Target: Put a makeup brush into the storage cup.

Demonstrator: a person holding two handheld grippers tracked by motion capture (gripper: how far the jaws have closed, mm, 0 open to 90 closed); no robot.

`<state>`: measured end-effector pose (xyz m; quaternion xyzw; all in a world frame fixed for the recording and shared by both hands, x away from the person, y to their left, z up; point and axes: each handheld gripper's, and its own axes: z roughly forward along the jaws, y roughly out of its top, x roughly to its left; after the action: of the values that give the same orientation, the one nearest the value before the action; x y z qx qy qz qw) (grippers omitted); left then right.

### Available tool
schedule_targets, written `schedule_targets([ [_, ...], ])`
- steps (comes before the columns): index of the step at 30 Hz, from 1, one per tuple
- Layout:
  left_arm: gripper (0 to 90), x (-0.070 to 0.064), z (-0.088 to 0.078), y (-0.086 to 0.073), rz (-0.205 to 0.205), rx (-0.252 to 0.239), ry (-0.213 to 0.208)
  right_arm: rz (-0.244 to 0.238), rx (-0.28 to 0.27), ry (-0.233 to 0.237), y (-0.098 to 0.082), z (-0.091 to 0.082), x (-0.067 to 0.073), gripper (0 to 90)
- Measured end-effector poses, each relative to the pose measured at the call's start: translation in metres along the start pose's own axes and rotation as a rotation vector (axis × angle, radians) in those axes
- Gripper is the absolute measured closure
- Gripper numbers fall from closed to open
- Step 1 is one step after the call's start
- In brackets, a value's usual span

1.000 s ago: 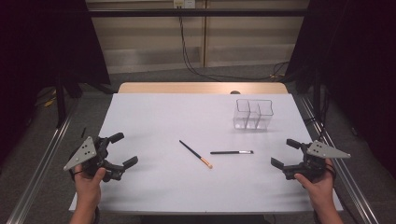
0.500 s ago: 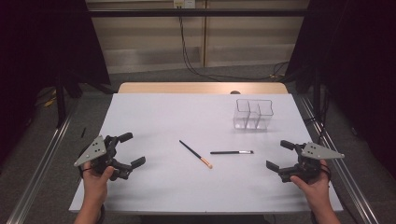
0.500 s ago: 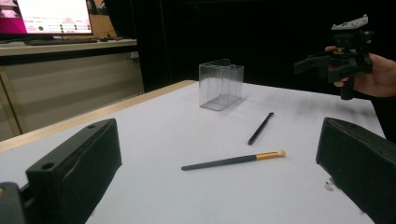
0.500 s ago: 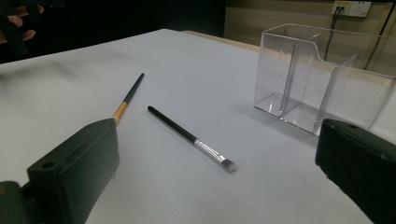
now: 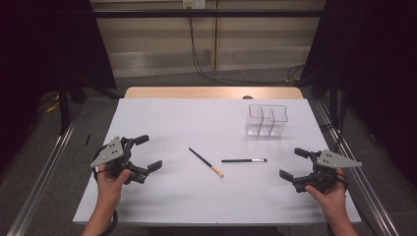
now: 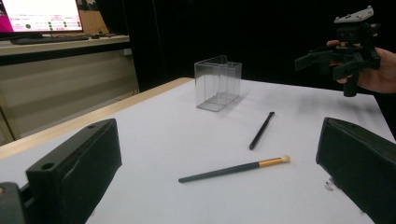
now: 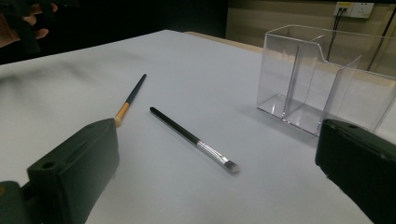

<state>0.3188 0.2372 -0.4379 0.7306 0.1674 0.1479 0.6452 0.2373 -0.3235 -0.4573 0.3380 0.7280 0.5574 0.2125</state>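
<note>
White table — two thin brushes lie in the middle, near each other but not touching. One brush has a gold band; the other has a silver band. Behind them stands a clear plastic box. The left claw and right claw both hang wide open on either side, holding nothing — well apart from the brushes.

High view looks down; both low gripper views share the clear organizer.

Clear glossy plastic organizer, matt white tabletop
</note>
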Motion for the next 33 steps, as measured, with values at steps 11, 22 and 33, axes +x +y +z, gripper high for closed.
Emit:
schedule_targets([
  [11, 0.0, 0.004, 0.026, 0.004, 0.007, 0.012, -0.018, 0.001, -0.004, 0.001, 0.000, -0.001, 0.000, 0.0],
  [22, 0.0, 0.006, 0.052, 0.005, 0.006, 0.017, -0.046, -0.005, -0.009, 0.004, 0.000, -0.001, 0.000, 0.0],
  [33, 0.0, 0.006, 0.078, 0.008, 0.007, 0.014, -0.071, -0.005, -0.008, 0.006, 0.000, -0.002, 0.000, 0.0],
])
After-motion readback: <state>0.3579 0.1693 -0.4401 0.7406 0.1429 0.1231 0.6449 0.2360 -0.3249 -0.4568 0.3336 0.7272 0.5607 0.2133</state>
